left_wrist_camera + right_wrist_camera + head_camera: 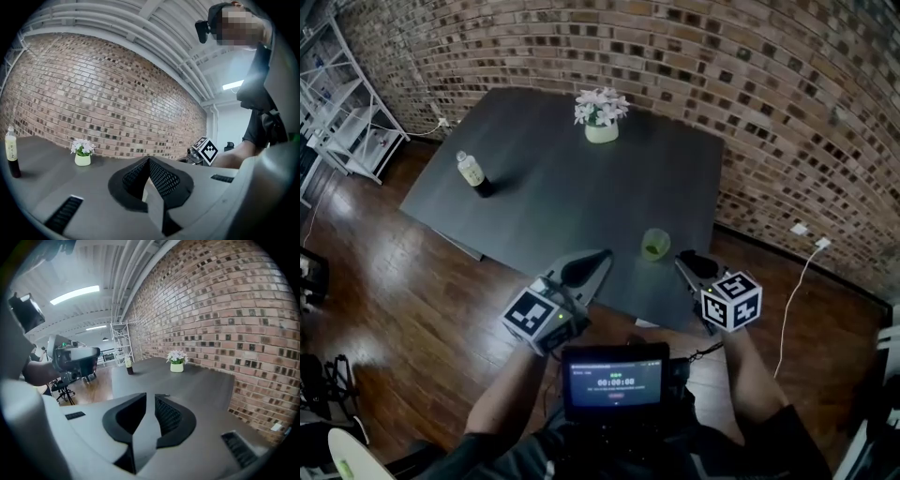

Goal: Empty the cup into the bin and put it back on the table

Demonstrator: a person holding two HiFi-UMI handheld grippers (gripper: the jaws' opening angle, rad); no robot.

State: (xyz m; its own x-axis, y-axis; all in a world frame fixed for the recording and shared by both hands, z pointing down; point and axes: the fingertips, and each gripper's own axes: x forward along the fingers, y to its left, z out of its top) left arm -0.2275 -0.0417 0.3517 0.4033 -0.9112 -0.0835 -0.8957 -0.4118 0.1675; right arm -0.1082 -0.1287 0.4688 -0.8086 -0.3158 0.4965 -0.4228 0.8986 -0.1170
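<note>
A small translucent green cup (655, 244) stands upright near the front edge of the dark table (553, 197). My left gripper (602, 255) hovers at that edge just left of the cup, apart from it, jaws shut and empty (149, 160). My right gripper (682, 259) is just right of the cup, also clear of it. A narrow gap shows between its tips (150, 397) with nothing in it. Neither gripper view shows the cup. No bin is in view.
A white pot of flowers (601, 117) stands at the table's far side and a bottle with dark liquid (472, 173) at its left. A brick wall (769, 112) runs behind and to the right. White shelving (342, 112) stands far left on the wooden floor (384, 291).
</note>
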